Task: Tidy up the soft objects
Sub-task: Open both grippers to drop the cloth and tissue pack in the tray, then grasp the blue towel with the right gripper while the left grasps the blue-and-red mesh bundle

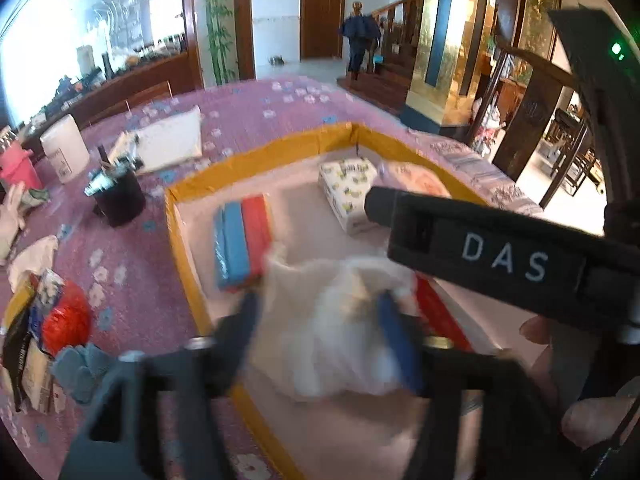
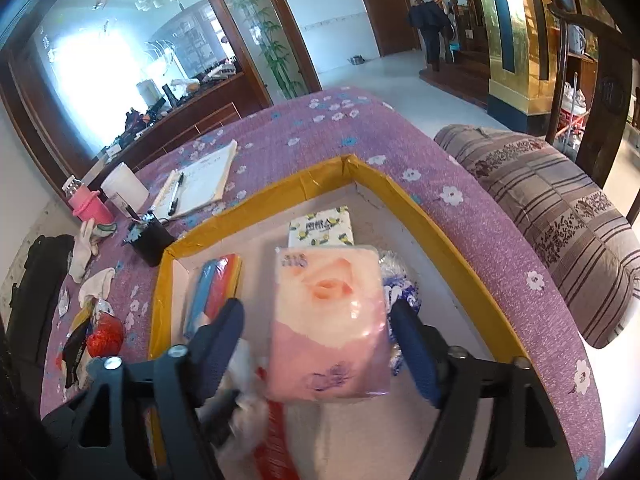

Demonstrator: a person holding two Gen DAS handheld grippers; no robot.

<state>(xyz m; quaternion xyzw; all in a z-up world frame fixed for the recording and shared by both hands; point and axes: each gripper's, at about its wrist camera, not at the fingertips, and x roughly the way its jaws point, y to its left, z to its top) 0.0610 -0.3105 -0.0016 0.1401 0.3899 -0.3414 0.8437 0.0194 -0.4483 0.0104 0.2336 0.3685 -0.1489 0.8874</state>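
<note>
A shallow box with a yellow taped rim sits on the purple flowered cloth. My left gripper is open over the box's near side, and a white fluffy bundle lies between its fingers on a red pack. My right gripper is open around a pink tissue pack, with a gap showing at the left finger. Further in lie a blue and red pack and a white tissue pack with yellow prints. A blue and white packet peeks out behind the pink pack.
Left of the box stand a black pen cup, a notebook, a white jar and a pink bottle. Loose packets, a red ball and a blue cloth lie at the near left. A striped cushion lies to the right.
</note>
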